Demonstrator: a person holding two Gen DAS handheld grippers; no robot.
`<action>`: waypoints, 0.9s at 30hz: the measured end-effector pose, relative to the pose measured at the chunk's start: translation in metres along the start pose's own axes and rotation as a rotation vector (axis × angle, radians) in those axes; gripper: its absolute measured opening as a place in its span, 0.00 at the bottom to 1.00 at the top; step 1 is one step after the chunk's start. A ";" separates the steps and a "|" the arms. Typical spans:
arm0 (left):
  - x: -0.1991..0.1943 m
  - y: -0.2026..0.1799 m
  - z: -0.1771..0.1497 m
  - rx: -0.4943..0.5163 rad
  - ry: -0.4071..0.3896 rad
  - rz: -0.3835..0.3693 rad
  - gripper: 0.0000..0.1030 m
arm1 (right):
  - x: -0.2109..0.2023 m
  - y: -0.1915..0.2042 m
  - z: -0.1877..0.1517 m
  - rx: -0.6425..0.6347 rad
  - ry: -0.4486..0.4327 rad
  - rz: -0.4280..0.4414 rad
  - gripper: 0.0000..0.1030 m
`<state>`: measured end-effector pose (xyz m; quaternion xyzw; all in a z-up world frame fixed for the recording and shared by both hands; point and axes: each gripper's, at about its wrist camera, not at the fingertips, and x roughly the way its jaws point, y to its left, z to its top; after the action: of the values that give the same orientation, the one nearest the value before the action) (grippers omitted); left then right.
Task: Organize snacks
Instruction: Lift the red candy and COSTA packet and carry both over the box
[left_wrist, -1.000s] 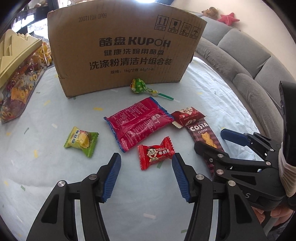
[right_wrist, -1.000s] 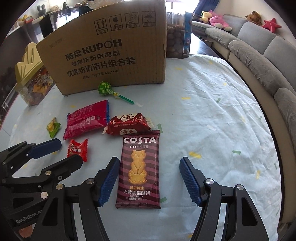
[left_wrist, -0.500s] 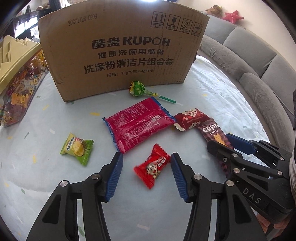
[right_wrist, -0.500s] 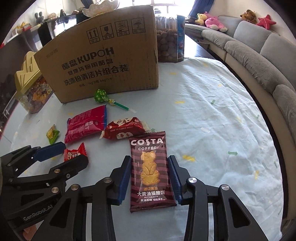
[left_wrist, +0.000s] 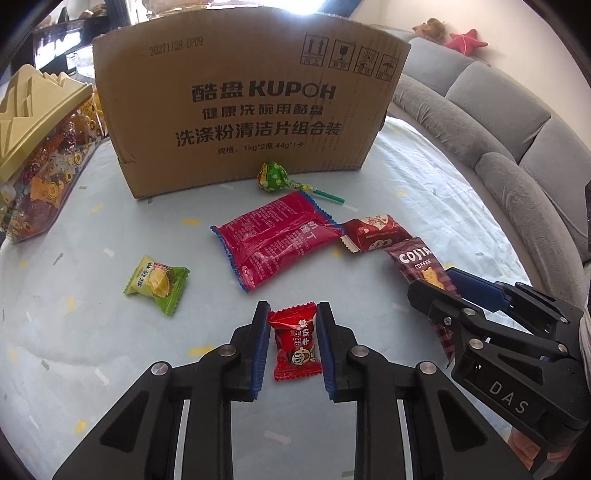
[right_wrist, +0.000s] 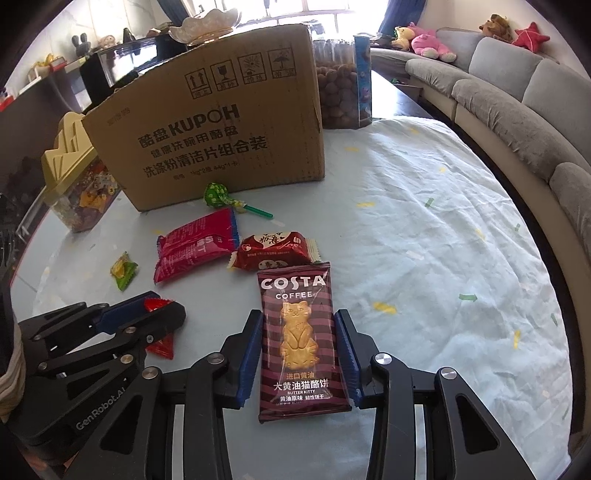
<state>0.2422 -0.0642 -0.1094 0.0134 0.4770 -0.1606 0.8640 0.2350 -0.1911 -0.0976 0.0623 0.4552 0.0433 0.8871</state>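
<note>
Nearest, the left tool (left_wrist: 291, 345) has just been closing and now clenches the small red candy (left_wrist: 294, 341), its blue pads pressed to both sides of the wrapper on the pale-clothed bench (left_wrist: 92, 332), well in front of the cardboard box (left_wrist: 251, 99). Beside it, to the right as the box is faced, the right tool (right_wrist: 300, 356) grips the Costa biscuit pack (right_wrist: 297, 343) by its long edges, the pack lying flat, its top end toward the box. Closer to the box lie the green durian sweet (left_wrist: 157, 284) off to the left, the large pink packet (left_wrist: 277, 240) in the middle, and the dark red wrapped cake (right_wrist: 273, 250) touching the biscuit pack's top edge. The green lollipop (left_wrist: 272, 176) rests just at the box's foot, and a clear sweet jar with a yellow lid (left_wrist: 33, 147) stands left of the box
</note>
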 end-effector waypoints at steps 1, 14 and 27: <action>-0.005 0.001 0.000 -0.004 -0.008 -0.002 0.25 | -0.002 0.001 0.000 -0.001 -0.004 0.002 0.39; -0.062 0.009 0.002 -0.040 -0.134 -0.003 0.25 | -0.039 0.014 0.004 -0.028 -0.076 0.019 0.39; -0.117 0.020 0.040 -0.026 -0.284 0.029 0.25 | -0.079 0.037 0.034 -0.066 -0.187 0.050 0.39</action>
<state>0.2231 -0.0215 0.0072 -0.0136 0.3518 -0.1422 0.9251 0.2163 -0.1671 -0.0087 0.0484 0.3669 0.0744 0.9260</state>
